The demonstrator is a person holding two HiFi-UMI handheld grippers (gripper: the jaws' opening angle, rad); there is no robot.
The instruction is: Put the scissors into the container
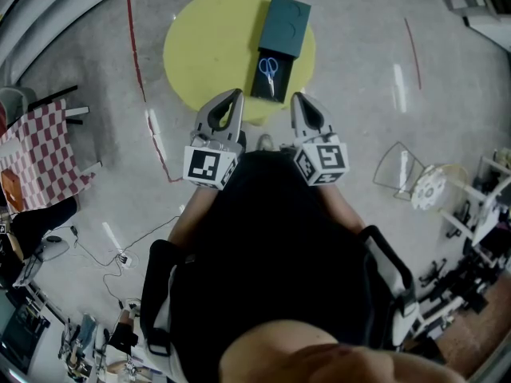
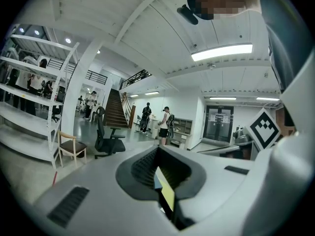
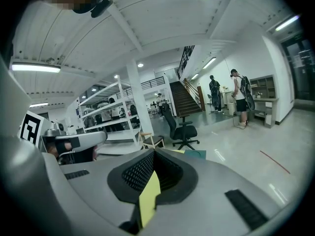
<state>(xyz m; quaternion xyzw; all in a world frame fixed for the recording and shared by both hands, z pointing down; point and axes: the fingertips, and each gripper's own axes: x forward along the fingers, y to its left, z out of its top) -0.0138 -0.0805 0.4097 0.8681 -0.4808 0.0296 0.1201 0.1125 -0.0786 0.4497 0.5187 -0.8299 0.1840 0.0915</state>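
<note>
i hold both grippers near my body, short of the yellow table [image 1: 200, 46], likely to keep the view clear. the left gripper [image 1: 236, 94] and right gripper [image 1: 296, 97] have jaws pressed together on nothing. the scissors [image 1: 269, 72] lie at the dark end of the container [image 1: 289, 18] (inside or merely atop, i can't tell).

left claw [image 1: 233, 96] and right claw [image 1: 296, 99] side by side ahead of the torso [image 1: 271, 246], both pointing forward, jaws together and empty, marker cubes [image 1: 211, 166] facing up, forearms [image 1: 194, 211] tucked close
</note>
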